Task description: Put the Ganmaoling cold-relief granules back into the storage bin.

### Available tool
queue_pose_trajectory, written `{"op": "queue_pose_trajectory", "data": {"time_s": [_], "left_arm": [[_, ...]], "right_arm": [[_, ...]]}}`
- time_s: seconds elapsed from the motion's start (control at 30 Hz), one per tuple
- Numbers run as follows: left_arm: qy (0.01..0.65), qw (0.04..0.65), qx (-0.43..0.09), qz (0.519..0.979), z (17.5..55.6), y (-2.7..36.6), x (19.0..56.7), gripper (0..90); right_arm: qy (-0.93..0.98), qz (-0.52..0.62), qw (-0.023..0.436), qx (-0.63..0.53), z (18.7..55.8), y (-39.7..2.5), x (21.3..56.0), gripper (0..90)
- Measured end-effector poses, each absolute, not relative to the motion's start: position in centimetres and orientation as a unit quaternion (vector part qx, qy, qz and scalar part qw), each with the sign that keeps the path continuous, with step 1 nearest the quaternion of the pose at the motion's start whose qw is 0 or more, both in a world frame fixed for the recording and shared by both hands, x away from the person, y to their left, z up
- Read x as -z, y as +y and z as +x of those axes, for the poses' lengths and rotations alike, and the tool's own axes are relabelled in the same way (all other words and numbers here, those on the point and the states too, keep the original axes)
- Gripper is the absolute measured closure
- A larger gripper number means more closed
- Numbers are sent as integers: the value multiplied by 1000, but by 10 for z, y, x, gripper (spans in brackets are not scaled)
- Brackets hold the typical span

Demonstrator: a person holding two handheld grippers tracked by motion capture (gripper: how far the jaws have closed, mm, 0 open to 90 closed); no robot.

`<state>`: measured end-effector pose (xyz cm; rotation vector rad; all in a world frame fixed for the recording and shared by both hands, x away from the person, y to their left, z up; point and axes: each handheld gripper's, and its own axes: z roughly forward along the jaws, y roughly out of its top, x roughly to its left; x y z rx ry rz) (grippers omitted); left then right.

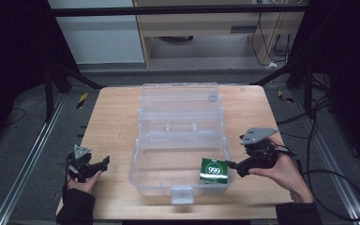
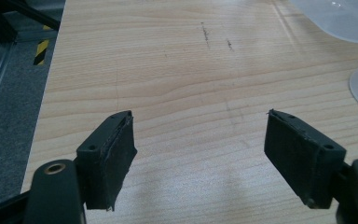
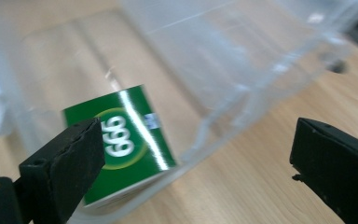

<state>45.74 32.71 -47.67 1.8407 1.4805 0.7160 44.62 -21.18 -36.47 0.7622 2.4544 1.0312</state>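
Right gripper hangs at the right wall of the clear plastic storage box, its jaws spread wide and gripping nothing. In the right gripper view one jaw sits inside the box, in front of the green "999" packet, while the other sits outside over the wooden table, so the box wall runs between them. From above, the packet lies in the front right corner of the lower tray, touching or just beside the wall; I cannot tell which. The lid stands open behind.

It looks like the packet has just been set down, or is about to be picked up. Either way, the point to watch is the wall between the jaws: closing here would likely pinch the plastic rather than the packet. Lifting straight up before moving sideways seems safest, since a sideways pull could drag the light box across the table.

Left gripper rests near the table's left front edge, well apart from the box, jaws likewise released. It could steady the box if it slides.
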Motion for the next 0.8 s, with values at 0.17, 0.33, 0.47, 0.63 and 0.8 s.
{"op": "queue_pose_trajectory", "data": {"time_s": [0.17, 0.33, 0.47, 0.63, 0.8], "left_arm": [[566, 328, -274, 705, 457, 327, 476, 239], [565, 331, -274, 705, 457, 327, 476, 252], [564, 330, -274, 706, 457, 326, 476, 261], [564, 331, -275, 705, 457, 326, 476, 275], [564, 326, -281, 705, 458, 327, 477, 288]], "right_arm": [[805, 358, 227, -414, 441, -244, 383, 27], [763, 428, 250, -415, 444, -266, 407, 38], [734, 477, 251, -413, 448, -279, 433, 38], [721, 510, 255, -395, 449, -292, 460, 36], [689, 551, 269, -387, 448, -308, 476, 38]]}}
